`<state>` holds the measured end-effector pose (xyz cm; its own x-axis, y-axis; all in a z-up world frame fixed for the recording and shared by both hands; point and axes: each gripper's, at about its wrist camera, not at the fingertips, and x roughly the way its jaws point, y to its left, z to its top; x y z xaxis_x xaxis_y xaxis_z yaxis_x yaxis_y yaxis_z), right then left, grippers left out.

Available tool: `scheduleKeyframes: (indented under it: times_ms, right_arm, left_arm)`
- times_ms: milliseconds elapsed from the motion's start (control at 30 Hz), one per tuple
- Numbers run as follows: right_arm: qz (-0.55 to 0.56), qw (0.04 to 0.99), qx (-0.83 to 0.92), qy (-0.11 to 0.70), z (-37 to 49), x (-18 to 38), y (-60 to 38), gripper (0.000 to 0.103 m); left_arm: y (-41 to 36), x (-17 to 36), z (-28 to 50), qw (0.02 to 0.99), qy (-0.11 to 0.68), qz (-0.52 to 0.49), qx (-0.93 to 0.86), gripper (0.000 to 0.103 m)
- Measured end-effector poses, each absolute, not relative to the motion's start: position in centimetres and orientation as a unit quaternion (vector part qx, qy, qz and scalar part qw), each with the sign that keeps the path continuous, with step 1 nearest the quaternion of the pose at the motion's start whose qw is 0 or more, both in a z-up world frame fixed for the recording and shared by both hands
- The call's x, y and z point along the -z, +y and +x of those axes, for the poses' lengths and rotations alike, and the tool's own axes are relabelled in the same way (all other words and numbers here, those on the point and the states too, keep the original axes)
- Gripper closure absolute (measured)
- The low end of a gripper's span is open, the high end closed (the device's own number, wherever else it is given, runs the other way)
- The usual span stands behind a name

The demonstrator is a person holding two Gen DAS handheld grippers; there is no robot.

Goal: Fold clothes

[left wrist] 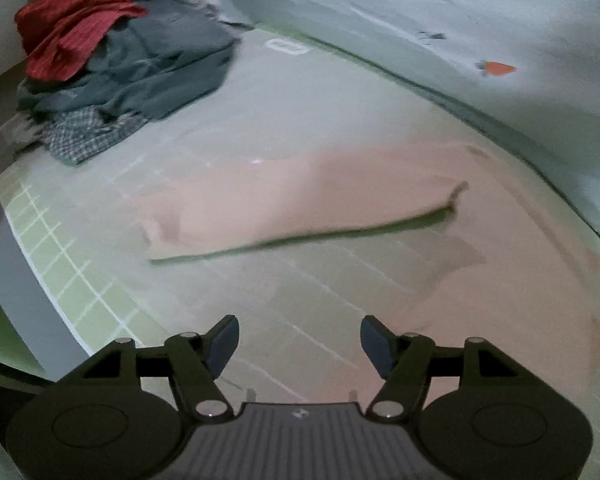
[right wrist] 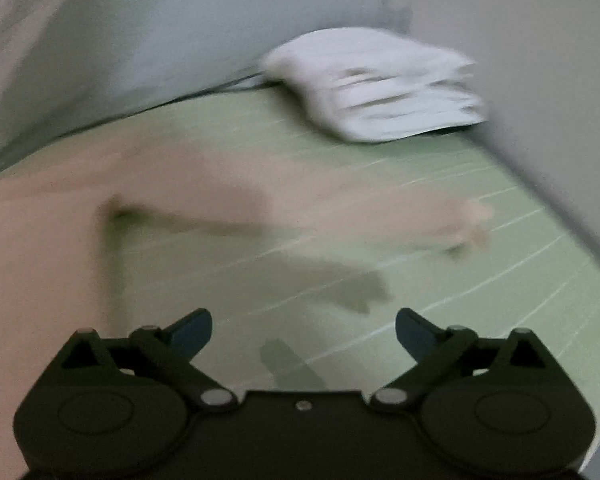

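A bed with a pale green sheet [left wrist: 80, 280] ruled in white lines fills the left wrist view, a grey-white wall [left wrist: 420, 8] running along its far side. At the far left corner a heap of unfolded clothes [left wrist: 112, 68] is piled loosely, a red garment [left wrist: 76, 28] on top of grey-blue and checked ones, probably parked there to leave the middle free as a folding area. A pink garment [left wrist: 320, 192] lies spread across that middle, one sleeve reaching left with its edge slightly lifted and throwing a dark shadow. The left gripper [left wrist: 300, 344] hovers over the near part of it with jaws apart and nothing between the pads.

The right wrist view is blurred. The same green sheet [right wrist: 500, 280] runs to a wall, with a white pillow [right wrist: 380, 84] pushed into the far corner, out of the way. The pink garment [right wrist: 140, 184] covers the left side, a sleeve stretching right. The right gripper [right wrist: 304, 332] hangs above bare sheet just beside the cloth, jaws wide and empty, so I judge neither hand has yet taken hold for the fold
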<state>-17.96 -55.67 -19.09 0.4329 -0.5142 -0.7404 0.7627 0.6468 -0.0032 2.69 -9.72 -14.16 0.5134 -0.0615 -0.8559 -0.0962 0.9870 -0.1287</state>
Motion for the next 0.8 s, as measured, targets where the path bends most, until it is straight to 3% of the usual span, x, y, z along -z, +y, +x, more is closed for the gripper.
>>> scheduleKeyframes:
  times_ms: [267,800]
  right_arm:
    - [0.162,0.832,0.336,0.41,-14.4,19.9,-46.2,0.003]
    - [0.157,0.798,0.393,0.429,-9.7,20.8,-37.4,0.003]
  left_arm:
    - [-4.1,15.8,6.1,0.856,0.511,-0.08,-0.014,0.029]
    - [2.2,19.9,14.1,0.829,0.557,-0.05,0.021,0.025]
